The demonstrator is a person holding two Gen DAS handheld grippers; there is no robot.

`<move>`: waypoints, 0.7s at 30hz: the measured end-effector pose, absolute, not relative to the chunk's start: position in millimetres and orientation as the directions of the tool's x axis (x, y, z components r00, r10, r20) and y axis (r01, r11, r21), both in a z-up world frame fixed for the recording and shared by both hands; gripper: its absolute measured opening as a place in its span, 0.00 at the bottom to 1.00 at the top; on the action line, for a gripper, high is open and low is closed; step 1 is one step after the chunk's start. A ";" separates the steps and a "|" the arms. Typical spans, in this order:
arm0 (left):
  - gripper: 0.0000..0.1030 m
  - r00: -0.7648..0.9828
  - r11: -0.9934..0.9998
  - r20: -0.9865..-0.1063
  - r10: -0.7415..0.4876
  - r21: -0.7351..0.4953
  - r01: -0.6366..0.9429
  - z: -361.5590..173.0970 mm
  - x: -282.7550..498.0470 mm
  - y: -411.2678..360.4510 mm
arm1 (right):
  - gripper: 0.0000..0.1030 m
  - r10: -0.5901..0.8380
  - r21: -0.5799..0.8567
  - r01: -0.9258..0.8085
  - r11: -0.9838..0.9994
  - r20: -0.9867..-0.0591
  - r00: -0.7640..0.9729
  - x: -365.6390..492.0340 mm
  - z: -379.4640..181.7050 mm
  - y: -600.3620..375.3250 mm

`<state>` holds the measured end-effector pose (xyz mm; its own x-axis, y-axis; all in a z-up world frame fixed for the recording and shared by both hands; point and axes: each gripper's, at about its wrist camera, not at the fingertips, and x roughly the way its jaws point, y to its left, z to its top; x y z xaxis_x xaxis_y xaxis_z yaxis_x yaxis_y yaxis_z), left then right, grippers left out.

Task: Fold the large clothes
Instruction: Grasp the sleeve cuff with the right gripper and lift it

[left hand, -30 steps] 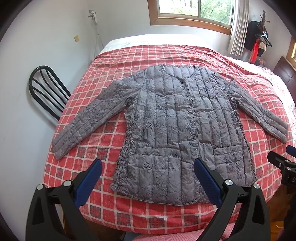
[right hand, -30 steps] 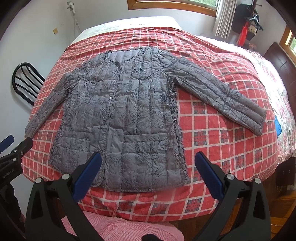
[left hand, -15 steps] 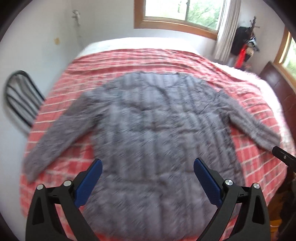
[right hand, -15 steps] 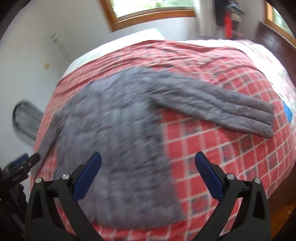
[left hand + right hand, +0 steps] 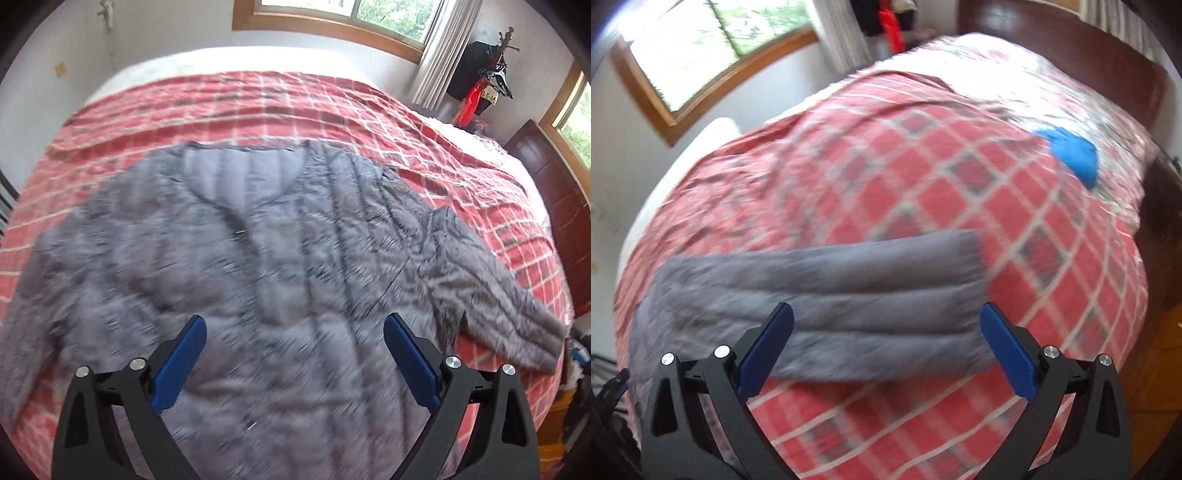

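A grey quilted jacket (image 5: 266,258) lies flat, front up, on the red checked bedspread (image 5: 295,99), with its sleeves spread out. My left gripper (image 5: 293,354) is open and empty, hovering over the jacket's chest below the neckline. My right gripper (image 5: 886,343) is open and empty, hovering over the jacket's right sleeve (image 5: 831,291), whose cuff end lies toward the right. Both views are motion-blurred.
A blue object (image 5: 1071,151) lies on the bed beyond the sleeve. A dark wooden headboard (image 5: 1071,40) runs along the far right edge. A coat stand with dark and red clothes (image 5: 484,81) is in the corner by the window (image 5: 351,14).
Both grippers have moved forward over the bed. The left one went from the hem up over the chest. The right one swung right to the sleeve. The jacket has not moved.
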<state>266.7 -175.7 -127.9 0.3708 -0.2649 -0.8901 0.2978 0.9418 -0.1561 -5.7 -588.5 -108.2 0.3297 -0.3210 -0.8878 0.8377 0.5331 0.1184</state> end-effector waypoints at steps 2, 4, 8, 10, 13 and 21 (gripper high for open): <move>0.89 0.355 0.941 -0.896 -0.265 -0.160 0.299 -138.0 276.5 -187.8 | 0.97 -0.292 0.141 0.849 0.510 -0.900 0.325 -9.6 -122.3 -603.4; 0.85 0.337 0.940 -0.905 -0.260 -0.158 0.302 -147.9 283.8 -197.1 | 0.97 -0.276 0.143 0.855 0.498 -0.909 0.313 -11.1 -135.2 -615.5; 0.77 0.294 0.943 -0.925 -0.242 -0.153 0.297 -170.2 296.1 -207.8 | 0.97 -0.250 0.157 0.847 0.508 -0.914 0.320 -8.8 -151.0 -626.6; 0.70 0.276 0.945 -0.933 -0.231 -0.148 0.291 -180.8 299.6 -209.2 | 0.94 -0.270 0.123 0.840 0.529 -0.914 0.303 -4.4 -151.8 -623.7; 0.63 0.263 0.947 -0.939 -0.222 -0.144 0.288 -190.5 300.7 -206.6 | 0.60 -0.264 0.116 0.818 0.564 -0.913 0.311 2.6 -145.7 -615.9; 0.55 0.267 0.936 -0.928 -0.258 -0.172 0.306 -179.6 299.9 -191.3 | 0.10 0.019 0.514 0.615 0.598 -0.777 0.629 22.2 -87.4 -579.2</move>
<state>299.9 -191.3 -179.6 0.2671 -0.2584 -0.9284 0.3064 0.9362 -0.1724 22.2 -579.2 -87.4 0.6295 0.0194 -0.7768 0.6153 0.5981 0.5136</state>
